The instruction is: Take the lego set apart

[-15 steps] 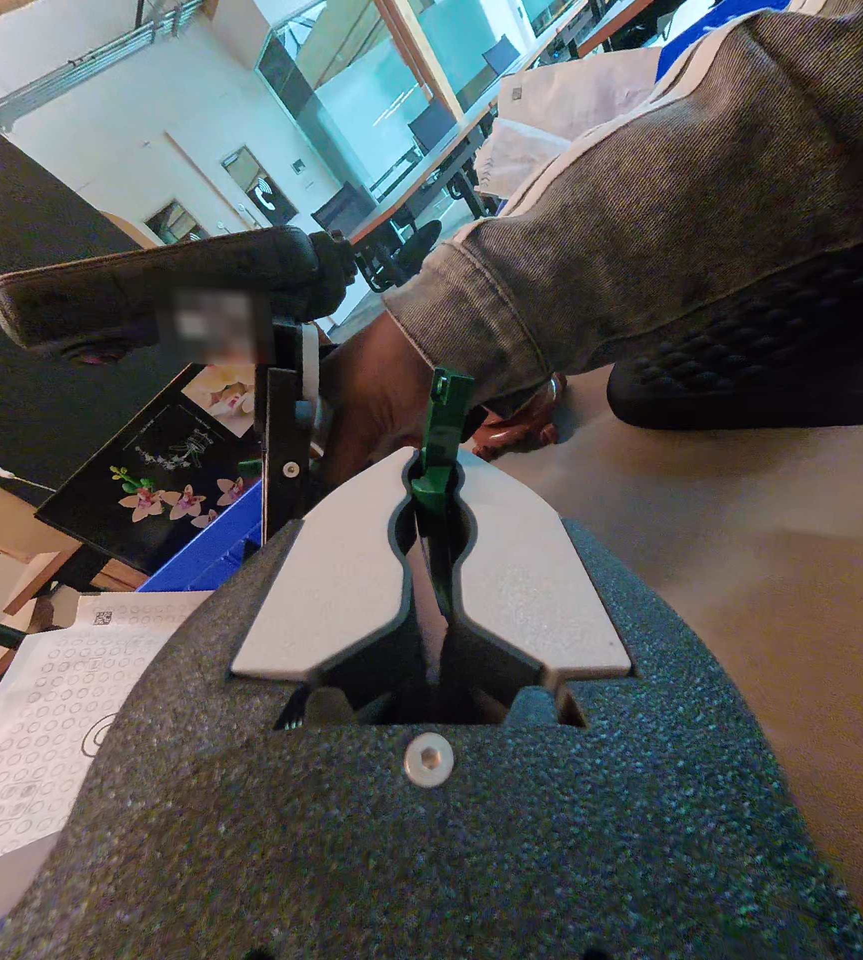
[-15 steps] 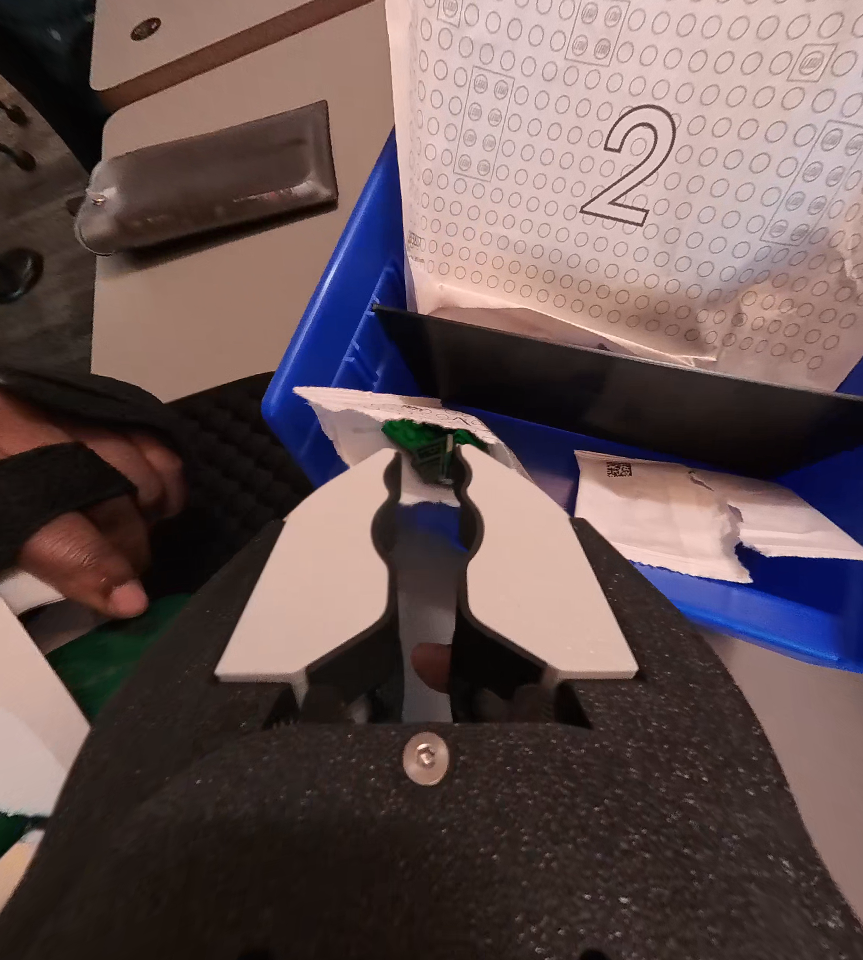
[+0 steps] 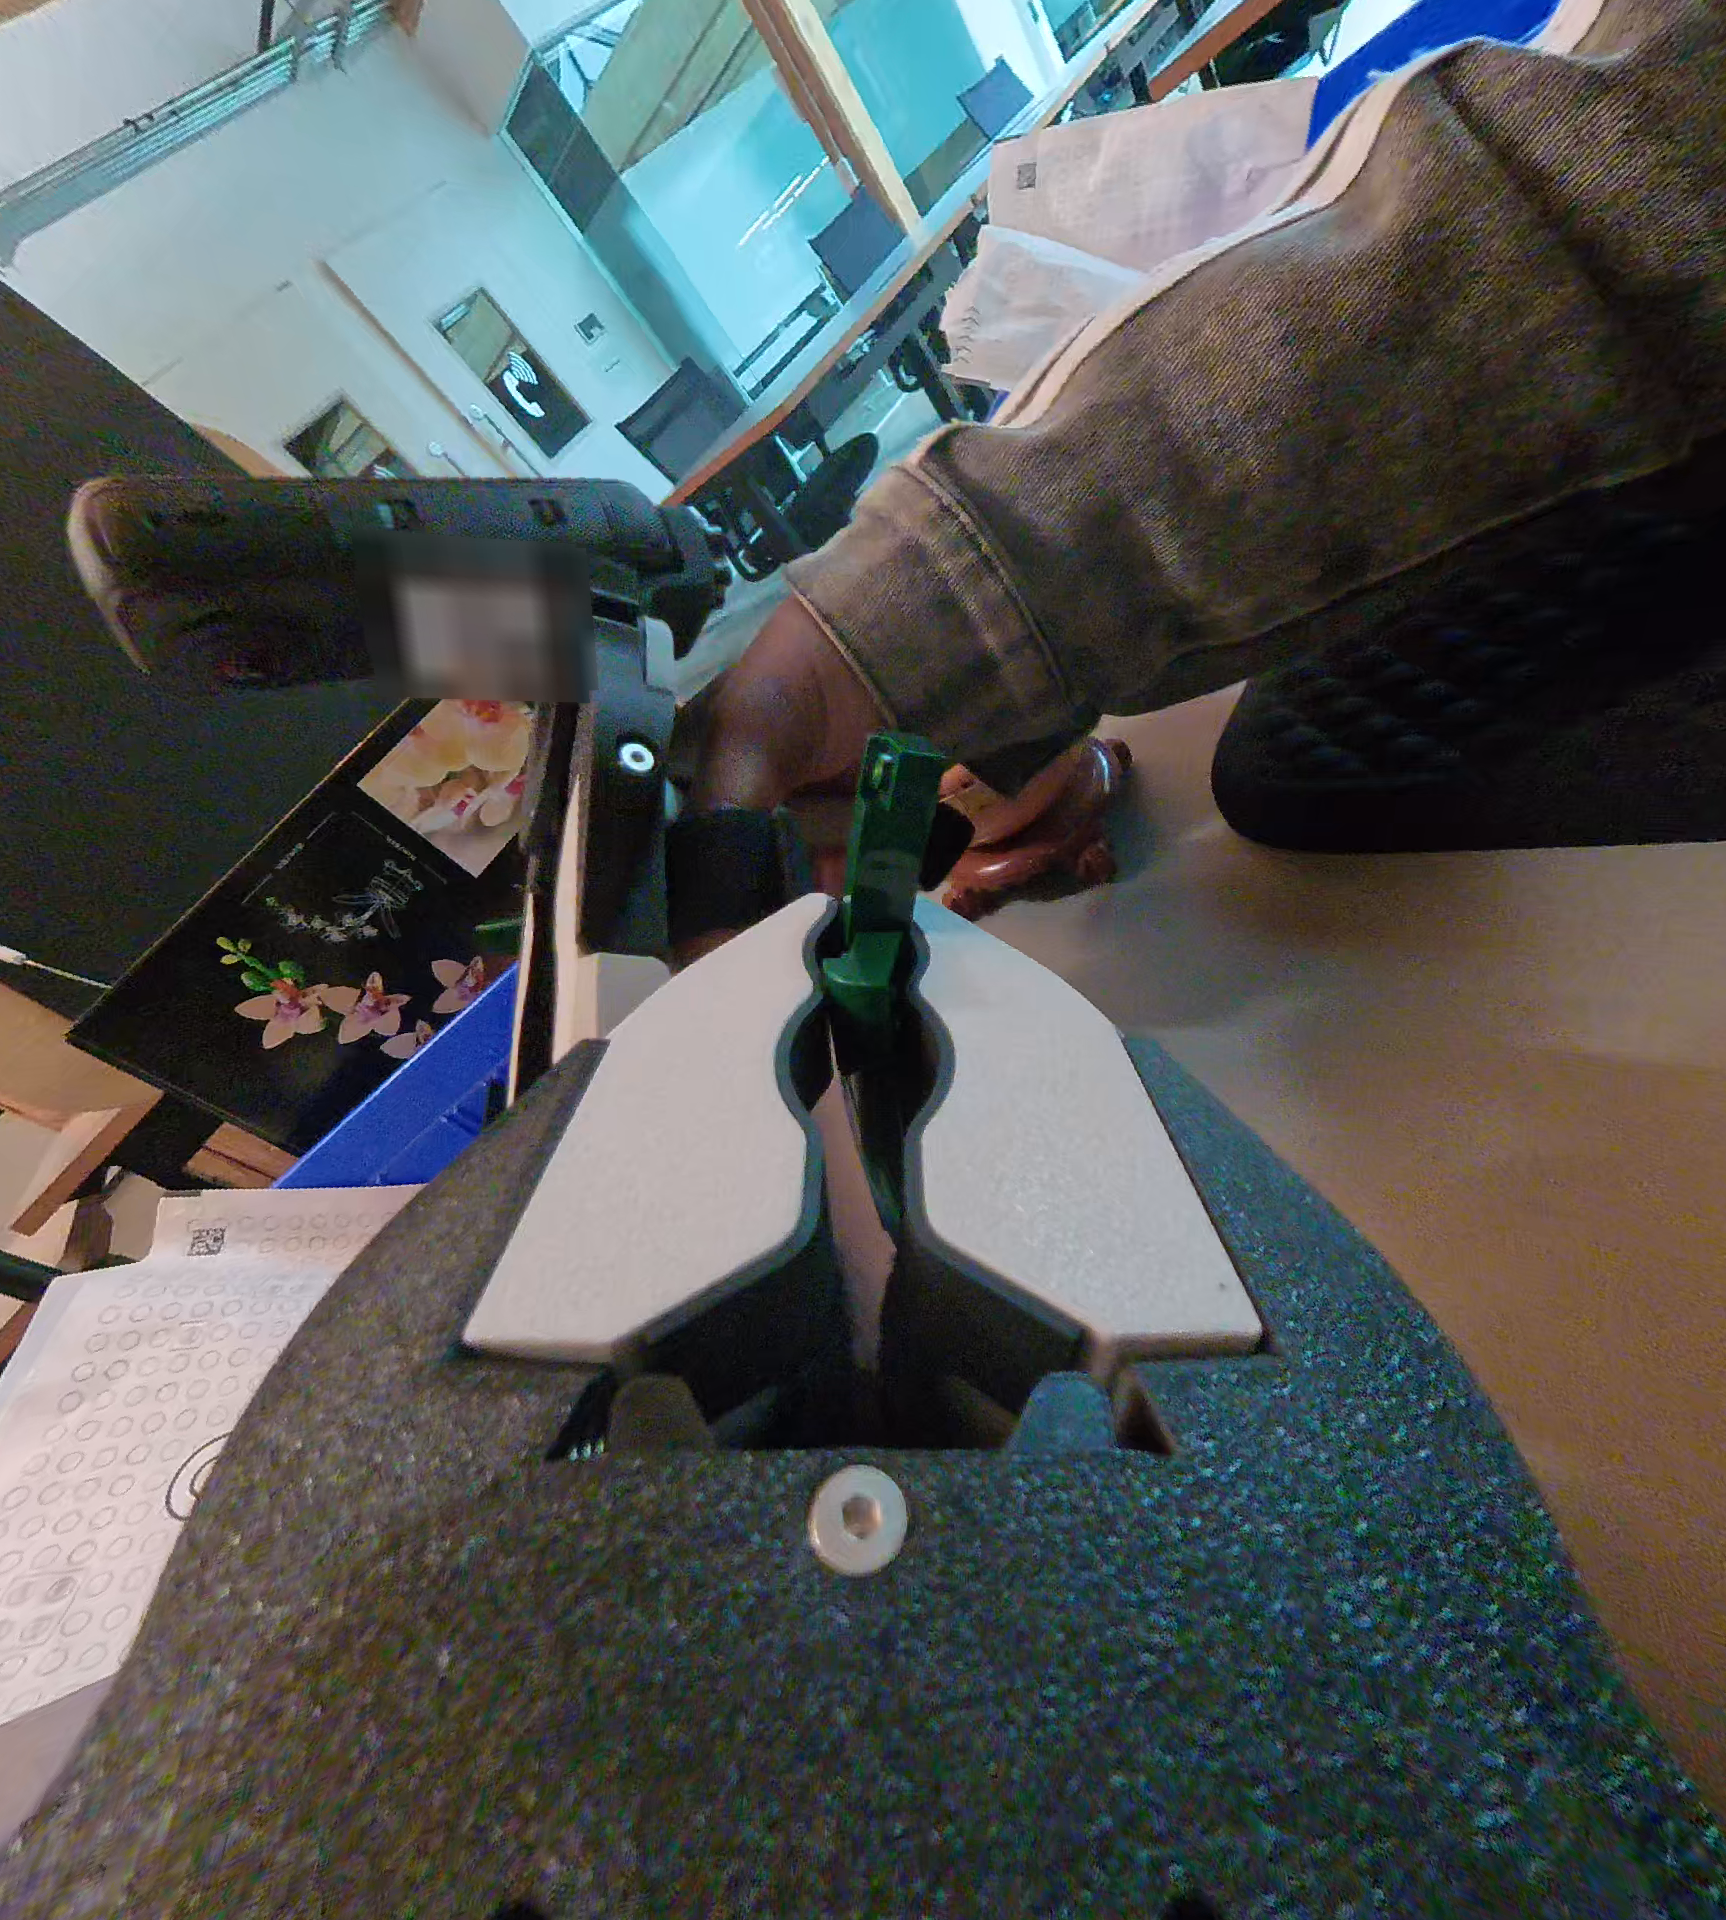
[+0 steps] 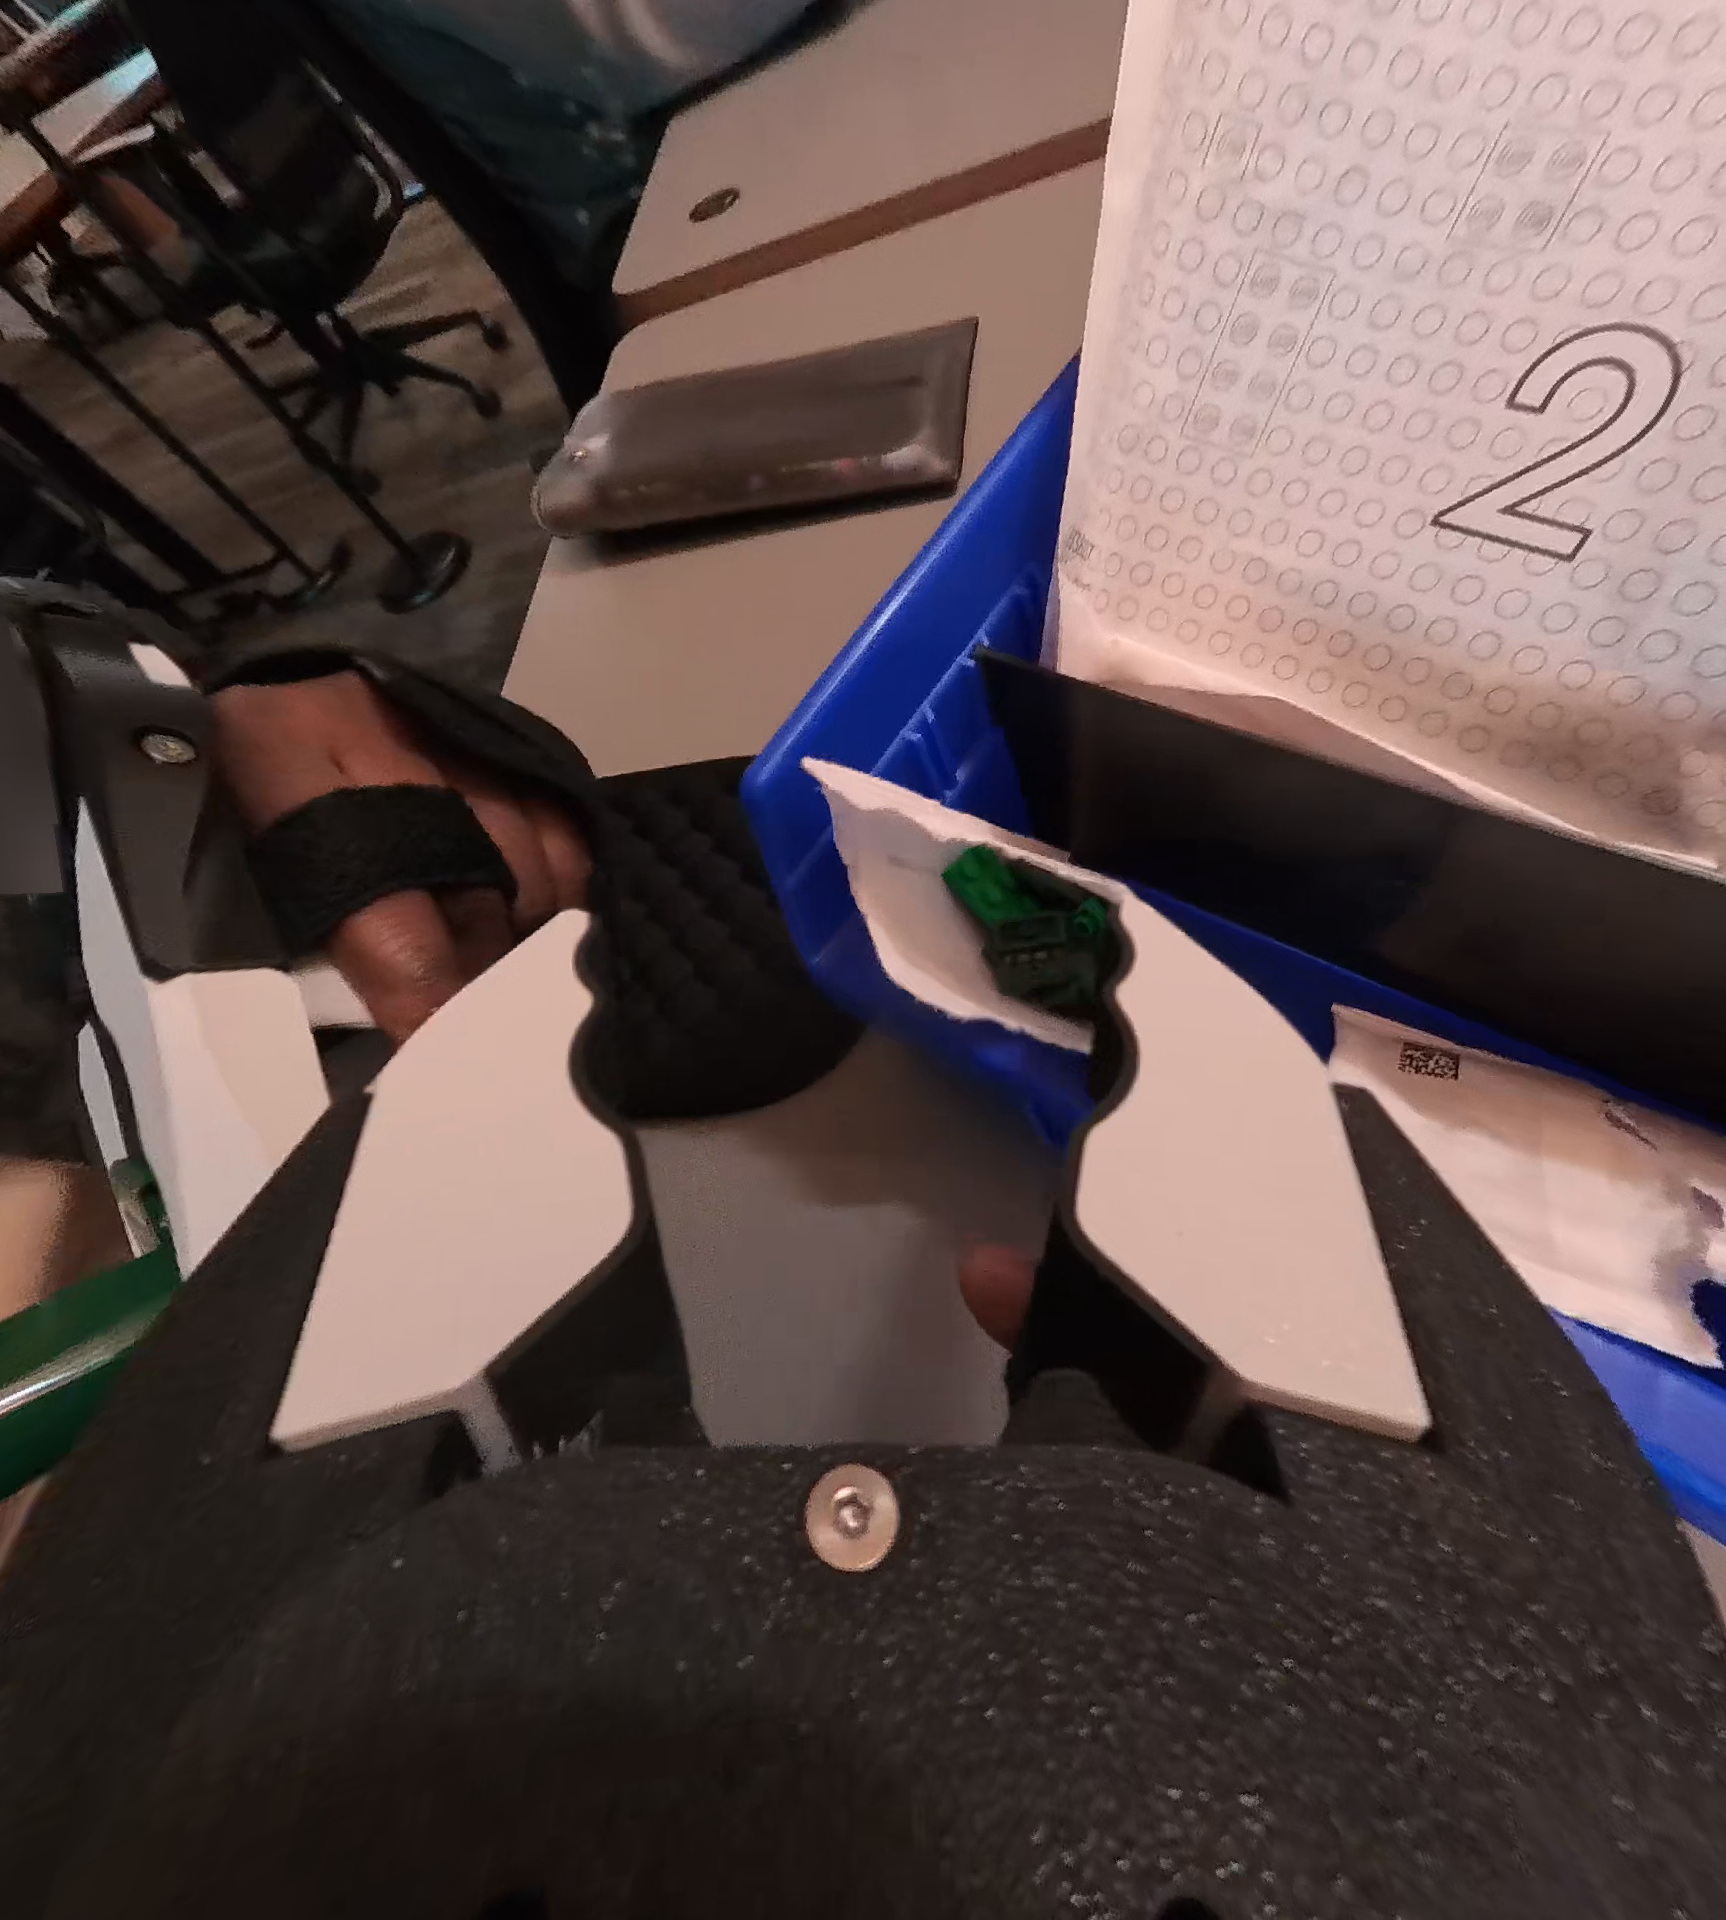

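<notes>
Hidden and cut-off parts

The green lego stem's (image 3: 880, 904) lower end was buried between the left gripper's (image 3: 864, 940) fingers; the blue bin (image 4: 900, 717) and white numbered bag (image 4: 1461, 416) ran past the frame's edge.

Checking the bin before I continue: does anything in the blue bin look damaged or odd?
Yes. Two white paper bags in the blue plastic bin have ragged, torn edges; green lego pieces lie on one.
</notes>
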Demonstrator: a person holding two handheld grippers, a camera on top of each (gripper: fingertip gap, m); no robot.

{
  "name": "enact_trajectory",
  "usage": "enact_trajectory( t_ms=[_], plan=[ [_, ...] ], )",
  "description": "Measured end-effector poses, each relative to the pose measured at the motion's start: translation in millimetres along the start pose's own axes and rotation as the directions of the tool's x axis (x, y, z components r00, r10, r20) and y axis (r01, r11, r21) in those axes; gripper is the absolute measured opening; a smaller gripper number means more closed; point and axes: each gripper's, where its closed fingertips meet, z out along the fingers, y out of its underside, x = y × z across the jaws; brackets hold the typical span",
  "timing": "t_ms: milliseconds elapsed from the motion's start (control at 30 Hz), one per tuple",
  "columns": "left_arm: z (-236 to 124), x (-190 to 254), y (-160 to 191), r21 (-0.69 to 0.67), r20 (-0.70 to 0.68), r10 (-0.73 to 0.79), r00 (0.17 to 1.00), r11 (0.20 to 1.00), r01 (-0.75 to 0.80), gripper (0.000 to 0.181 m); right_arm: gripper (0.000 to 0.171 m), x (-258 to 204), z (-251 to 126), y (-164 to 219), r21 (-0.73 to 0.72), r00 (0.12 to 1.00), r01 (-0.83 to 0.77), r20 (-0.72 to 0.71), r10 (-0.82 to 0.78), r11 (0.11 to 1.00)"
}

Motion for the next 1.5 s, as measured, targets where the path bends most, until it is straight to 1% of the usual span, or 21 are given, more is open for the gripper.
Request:
enact_trajectory(
  t_ms=[67,167,233,333,400,467,533,567,600,633,733,800,833,1000,1100,1300,1367,1500],
  plan=[
    [0,-1,1,-0.004,0.004,0.002,1.000,1.000,-0.002,0.008,0.090,-1,-1,-5,0.032,1.000,-0.011,0.015,0.010,0.999],
    [0,-2,2,-0.005,0.006,-0.011,1.000,1.000,0.011,0.008,0.076,0,-10,-16,0.103,1.000,-0.014,0.014,0.012,0.995],
    [-1,-4,2,0.002,0.004,-0.036,0.999,0.999,0.036,0.008,0.069,-4,-26,-27,0.177,1.000,0.005,0.022,-0.009,0.984],
    [-3,-8,4,-0.003,0.009,-0.052,0.999,0.999,0.052,0.008,0.062,-41,-59,-34,0.285,0.979,0.102,0.140,-0.147,0.953],
    [-4,-9,6,-0.004,0.006,-0.071,0.997,0.997,0.071,0.008,0.061,-65,-74,-24,0.286,0.955,0.209,0.147,-0.258,0.935],
    [-4,-10,6,0.001,-0.002,-0.095,0.996,0.996,0.095,0.008,0.059,-80,-78,-6,0.234,0.920,0.359,0.073,-0.385,0.903],
    [-3,-8,4,0.009,-0.017,-0.118,0.993,0.993,0.119,0.008,0.047,-86,-76,9,0.158,0.848,0.528,-0.047,-0.528,0.834],
    [-2,-7,4,0.012,-0.026,-0.130,0.991,0.991,0.130,0.008,0.038,-89,-75,13,0.131,0.806,0.592,-0.095,-0.585,0.795],
    [-2,-6,3,0.015,-0.036,-0.140,0.989,0.990,0.141,0.008,0.028,-89,-74,15,0.112,0.769,0.638,-0.143,-0.623,0.762],
    [-1,-4,1,0.016,-0.046,-0.147,0.988,0.989,0.148,0.008,0.021,-88,-73,16,0.095,0.742,0.666,-0.182,-0.645,0.740],
    [1,1,-1,0.009,-0.067,-0.142,0.988,0.990,0.143,0.008,0.019,-92,-68,20,0.075,0.728,0.680,-0.185,-0.660,0.729],
    [2,5,-1,-0.002,-0.086,-0.136,0.987,0.991,0.136,0.008,0.011,-92,-67,20,0.061,0.704,0.702,-0.212,-0.678,0.710],
    [2,7,-2,-0.005,-0.100,-0.141,0.985,0.990,0.142,0.008,0.010,-92,-69,21,0.048,0.695,0.710,-0.216,-0.686,0.703],
    [5,13,-8,0.020,-0.154,-0.190,0.970,0.981,0.195,0.010,0.009,-94,-79,24,0.047,0.710,0.691,-0.230,-0.665,0.721],
    [8,14,-6,0.002,-0.152,-0.191,0.970,0.981,0.194,0.012,0.009,-90,-87,27,0.029,0.708,0.685,-0.262,-0.656,0.728],
    [17,16,-15,0.028,-0.183,-0.244,0.952,0.967,0.253,0.012,0.009,-90,-101,31,0.022,0.703,0.681,-0.298,-0.646,0.732],
    [20,14,-16,0.037,-0.178,-0.268,0.947,0.960,0.279,0.019,0.009,-90,-104,32,0.019,0.700,0.680,-0.313,-0.642,0.733],
    [25,13,-7,0.007,-0.140,-0.244,0.960,0.969,0.247,0.031,0.009,-86,-103,40,-0.003,0.704,0.664,-0.337,-0.626,0.748]
  ],
)
